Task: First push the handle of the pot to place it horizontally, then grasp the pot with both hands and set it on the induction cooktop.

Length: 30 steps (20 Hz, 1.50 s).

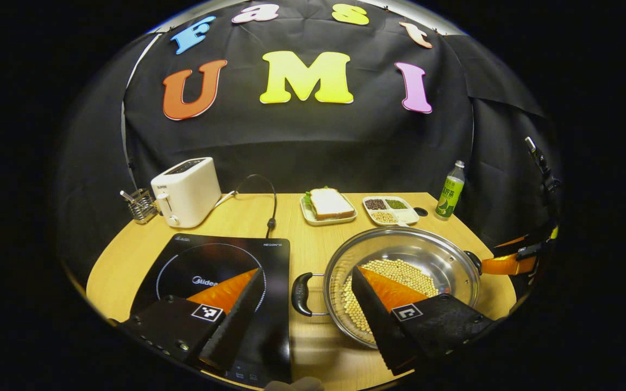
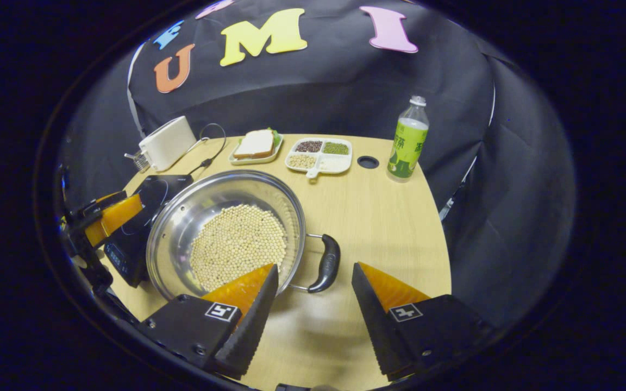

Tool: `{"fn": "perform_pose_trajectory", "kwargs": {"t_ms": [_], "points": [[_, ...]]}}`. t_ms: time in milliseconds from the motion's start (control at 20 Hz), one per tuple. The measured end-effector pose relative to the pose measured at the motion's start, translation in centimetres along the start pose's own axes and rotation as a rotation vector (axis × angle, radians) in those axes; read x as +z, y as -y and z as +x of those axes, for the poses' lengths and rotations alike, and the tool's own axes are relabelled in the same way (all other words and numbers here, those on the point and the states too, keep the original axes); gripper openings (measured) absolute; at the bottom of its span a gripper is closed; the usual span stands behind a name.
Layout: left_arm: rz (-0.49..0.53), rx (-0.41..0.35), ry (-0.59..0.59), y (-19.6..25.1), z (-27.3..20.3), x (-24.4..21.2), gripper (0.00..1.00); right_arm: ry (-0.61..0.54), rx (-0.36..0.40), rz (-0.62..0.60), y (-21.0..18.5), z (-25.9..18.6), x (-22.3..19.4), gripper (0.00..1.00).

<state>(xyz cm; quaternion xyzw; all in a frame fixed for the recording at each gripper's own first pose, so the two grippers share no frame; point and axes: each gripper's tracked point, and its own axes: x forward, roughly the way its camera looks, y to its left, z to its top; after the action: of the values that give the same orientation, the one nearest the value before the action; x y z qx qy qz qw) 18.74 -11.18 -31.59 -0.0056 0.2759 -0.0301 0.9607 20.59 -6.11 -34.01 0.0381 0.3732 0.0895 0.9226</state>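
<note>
Pot (image 1: 402,282) of beans on table, just right of induction cooktop (image 1: 218,288). Left gripper (image 1: 307,304) and right gripper (image 2: 313,296) each straddling a pot handle, jaws apart, nothing held.

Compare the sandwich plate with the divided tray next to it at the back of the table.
The sandwich plate has one open well holding a slice of bread over green leaves; the divided tray is split into compartments of separate dark, green and pale grains. The sandwich plate sits nearer the toaster, the divided tray nearer the bottle. Both are pale, shallow dishes lying flat on the wooden table, behind the pot.
</note>
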Motion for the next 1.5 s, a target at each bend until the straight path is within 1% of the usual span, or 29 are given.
{"fn": "perform_pose_trajectory", "kwargs": {"t_ms": [150,450,550,750,800,900,950,1000,1050,1100,1150,1200,1250,1300,1350,1400,1450,1500], "points": [[-0.005,-0.009,-0.034,0.4,1.7,-0.9,0.97,-0.026,0.002,0.022,-0.1,1.8,-0.2,0.87],[-0.026,-0.020,-0.130,1.3,4.1,-3.4,0.97,-0.077,0.001,0.030,0.2,3.3,-1.0,0.86],[-0.026,-0.010,-0.142,1.2,4.7,-3.8,0.98,-0.082,0.008,0.024,-0.1,3.5,-1.1,0.85],[-0.064,0.004,-0.205,1.4,5.6,-4.9,0.96,-0.113,0.017,0.020,-0.5,4.6,-1.3,0.77],[-0.061,0.005,-0.201,1.3,5.6,-4.8,0.96,-0.119,0.011,0.019,-0.4,4.7,-1.3,0.75],[-0.051,0.016,-0.211,1.3,5.7,-5.0,0.96,-0.133,0.002,0.016,-0.4,4.8,-1.4,0.78],[-0.038,0.033,-0.216,0.9,5.9,-5.0,0.96,-0.142,-0.006,0.023,-0.3,4.7,-1.3,0.76],[-0.027,0.052,-0.224,0.7,6.0,-5.2,0.92,-0.150,-0.013,0.041,-0.2,4.8,-1.3,0.73],[-0.019,0.069,-0.233,0.4,6.0,-5.3,0.84,-0.155,-0.024,0.064,0.0,4.8,-1.1,0.72],[-0.014,0.078,-0.242,0.5,6.0,-5.4,0.80,-0.164,-0.038,0.081,0.0,4.9,-1.3,0.68],[-0.012,0.092,-0.266,0.2,6.4,-5.8,0.89,-0.171,-0.058,0.087,0.2,4.8,-1.2,0.67],[-0.012,0.105,-0.275,0.2,6.3,-5.7,0.74,-0.181,-0.070,0.082,0.2,4.9,-1.2,0.63],[-0.021,0.110,-0.289,0.0,6.0,-6.4,0.82,-0.192,-0.076,0.071,0.2,4.8,-1.3,0.62],[-0.028,0.112,-0.301,0.1,6.2,-5.6,0.65,-0.194,-0.075,0.071,0.2,4.8,-1.3,0.61],[-0.032,0.109,-0.308,0.3,6.3,-5.5,0.64,-0.196,-0.078,0.073,0.2,4.8,-1.3,0.60],[-0.033,0.108,-0.310,0.3,6.1,-5.4,0.75,-0.197,-0.084,0.074,0.2,4.7,-1.1,0.59],[-0.032,0.108,-0.311,0.4,6.2,-5.5,0.60,-0.196,-0.091,0.077,0.2,4.6,-1.1,0.58],[-0.033,0.108,-0.318,0.2,6.1,-5.6,0.61,-0.195,-0.093,0.081,0.1,4.6,-1.1,0.56]]}}
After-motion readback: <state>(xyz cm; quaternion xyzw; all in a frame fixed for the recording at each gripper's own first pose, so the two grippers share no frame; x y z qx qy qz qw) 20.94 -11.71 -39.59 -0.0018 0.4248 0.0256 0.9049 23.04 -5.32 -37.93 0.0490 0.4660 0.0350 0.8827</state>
